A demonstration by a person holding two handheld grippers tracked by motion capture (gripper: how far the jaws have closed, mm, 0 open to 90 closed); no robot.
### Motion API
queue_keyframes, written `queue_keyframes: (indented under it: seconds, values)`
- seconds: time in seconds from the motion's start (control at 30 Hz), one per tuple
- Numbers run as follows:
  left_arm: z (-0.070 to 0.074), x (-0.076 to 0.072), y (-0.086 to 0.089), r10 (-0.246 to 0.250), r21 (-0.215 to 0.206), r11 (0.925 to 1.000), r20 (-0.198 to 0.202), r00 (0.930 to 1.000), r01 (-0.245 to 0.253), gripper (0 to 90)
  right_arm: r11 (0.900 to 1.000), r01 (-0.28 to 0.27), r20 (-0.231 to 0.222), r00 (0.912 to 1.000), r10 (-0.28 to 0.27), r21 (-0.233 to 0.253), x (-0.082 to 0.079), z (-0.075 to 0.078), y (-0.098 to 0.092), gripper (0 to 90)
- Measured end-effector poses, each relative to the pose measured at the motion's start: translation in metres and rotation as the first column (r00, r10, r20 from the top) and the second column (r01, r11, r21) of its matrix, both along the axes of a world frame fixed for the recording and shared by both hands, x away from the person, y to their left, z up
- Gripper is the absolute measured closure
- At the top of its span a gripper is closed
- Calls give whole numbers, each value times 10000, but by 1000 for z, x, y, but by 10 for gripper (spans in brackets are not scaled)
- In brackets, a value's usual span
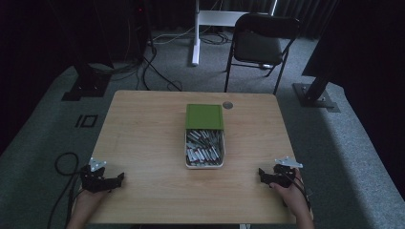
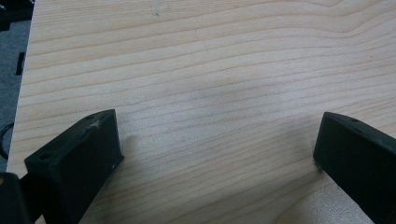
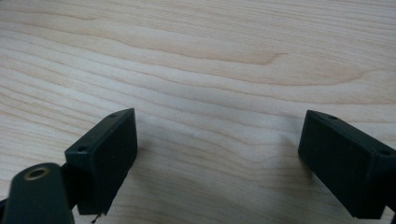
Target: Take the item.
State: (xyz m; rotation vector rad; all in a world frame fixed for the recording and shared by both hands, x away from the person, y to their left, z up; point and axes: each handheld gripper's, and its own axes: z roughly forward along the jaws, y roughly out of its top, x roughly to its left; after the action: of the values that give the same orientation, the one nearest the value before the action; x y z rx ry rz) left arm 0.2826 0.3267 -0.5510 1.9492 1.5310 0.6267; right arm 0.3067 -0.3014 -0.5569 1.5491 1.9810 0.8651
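A white box full of several small grey metal pieces stands in the middle of the wooden table. Its green lid lies just behind it. My left gripper rests near the table's front left corner, held by a hand, and is open with nothing between its jaws. At the front right sits my right gripper, also open and empty. Both gripper views look down at bare wood grain.
A round grey cap sits in the tabletop behind the lid. A black folding chair and a white stand are on the carpet beyond the table. A cable trails off the left edge.
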Motion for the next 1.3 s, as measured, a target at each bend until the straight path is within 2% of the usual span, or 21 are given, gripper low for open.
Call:
queue_keyframes:
  seconds: [0.23,0.57,0.9,1.3]
  values:
    - [0,0,0,0,8,10000,-14,10000,0,14,9996,289,5,9996,-289,8,0,0,4,124]
    - [0,0,0,0,8,10000,-15,10000,0,14,9999,147,47,9999,-147,-30,3,2,11,135]
    - [0,0,0,0,9,10000,-16,10000,0,14,9999,63,326,9994,-68,137,8,18,21,137]
    - [0,0,0,1,6,10000,-17,10000,-1,14,9993,-158,845,9963,129,333,14,44,34,139]
